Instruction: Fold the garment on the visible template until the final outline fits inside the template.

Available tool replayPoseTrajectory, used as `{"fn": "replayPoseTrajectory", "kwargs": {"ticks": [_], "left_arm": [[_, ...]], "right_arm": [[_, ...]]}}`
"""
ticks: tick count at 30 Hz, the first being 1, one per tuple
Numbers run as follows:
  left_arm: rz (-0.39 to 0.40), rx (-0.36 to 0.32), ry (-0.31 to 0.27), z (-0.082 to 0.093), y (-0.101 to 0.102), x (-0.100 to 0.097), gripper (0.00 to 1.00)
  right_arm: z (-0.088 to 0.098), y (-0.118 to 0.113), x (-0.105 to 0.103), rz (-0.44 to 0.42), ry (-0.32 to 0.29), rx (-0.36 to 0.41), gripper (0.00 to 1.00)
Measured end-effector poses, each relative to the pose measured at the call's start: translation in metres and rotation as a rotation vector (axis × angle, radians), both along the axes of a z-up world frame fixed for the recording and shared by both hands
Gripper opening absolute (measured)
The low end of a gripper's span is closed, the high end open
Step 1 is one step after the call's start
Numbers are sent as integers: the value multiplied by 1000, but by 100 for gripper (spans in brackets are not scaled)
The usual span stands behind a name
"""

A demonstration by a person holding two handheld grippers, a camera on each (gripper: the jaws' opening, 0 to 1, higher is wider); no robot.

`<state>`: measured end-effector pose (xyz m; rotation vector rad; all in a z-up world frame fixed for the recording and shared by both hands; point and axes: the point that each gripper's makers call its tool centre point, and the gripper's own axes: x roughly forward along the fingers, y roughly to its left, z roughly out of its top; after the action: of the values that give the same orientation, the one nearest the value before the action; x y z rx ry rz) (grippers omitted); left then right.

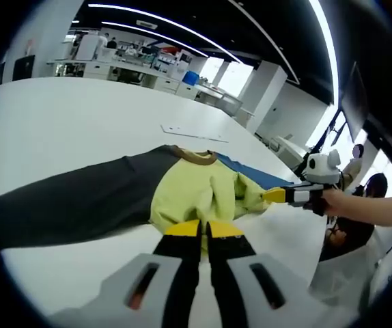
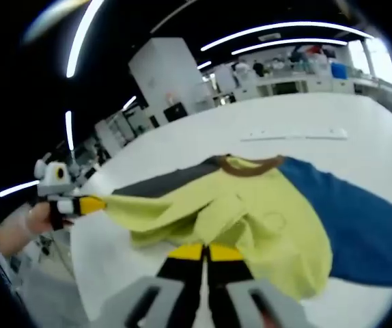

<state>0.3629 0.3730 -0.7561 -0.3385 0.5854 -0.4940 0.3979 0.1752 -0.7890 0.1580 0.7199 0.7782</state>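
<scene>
While the garment (image 1: 182, 188) lies spread on the white table (image 1: 66, 116), I've got both grippers clenched on its yellow front: left gripper (image 1: 203, 229) at hem, right gripper (image 2: 204, 251) w/ hem too.

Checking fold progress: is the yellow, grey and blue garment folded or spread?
Partly folded: the yellow, grey and blue garment is bunched at its yellow middle, sleeves still outstretched.

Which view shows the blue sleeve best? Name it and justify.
The right gripper view: the blue sleeve spreads broadly across the white table. The left gripper view shows a thin blue strip behind the yellow body.
</scene>
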Motion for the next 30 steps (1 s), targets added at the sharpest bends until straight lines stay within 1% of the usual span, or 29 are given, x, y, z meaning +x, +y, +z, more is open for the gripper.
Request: {"fn": "replayPoseTrajectory", "kwargs": {"ticks": [4,5,7,9,11,15,18,23,25,30], "left_arm": [[3,-4,-3,2,0,-3,0],[4,-6,-4,3,-1,-6,0],[9,-12,-8,4,-1,-12,0],[12,-15,-7,5,0,-15,0],[13,-15,-6,4,3,-20,0],[14,-18,0,5,7,-32,0],[15,-13,4,4,10,-41,0],[25,-15,11,4,18,-54,0],[25,-12,15,4,19,-60,0],[20,-7,26,2,22,-72,0]], "right_arm": [[8,-16,-13,11,-9,-14,0],[8,-19,-15,11,-10,-18,0],[13,-26,-26,11,-13,-24,0],[15,-36,-33,11,-3,-26,0],[16,-46,-43,16,-11,-55,0],[25,-61,-60,11,-13,-75,0],[30,-70,-69,18,-22,-100,0],[37,-84,-79,1,-26,-112,0],[38,-90,-84,4,-32,-135,0],[38,-102,-94,6,-23,-153,0]]}}
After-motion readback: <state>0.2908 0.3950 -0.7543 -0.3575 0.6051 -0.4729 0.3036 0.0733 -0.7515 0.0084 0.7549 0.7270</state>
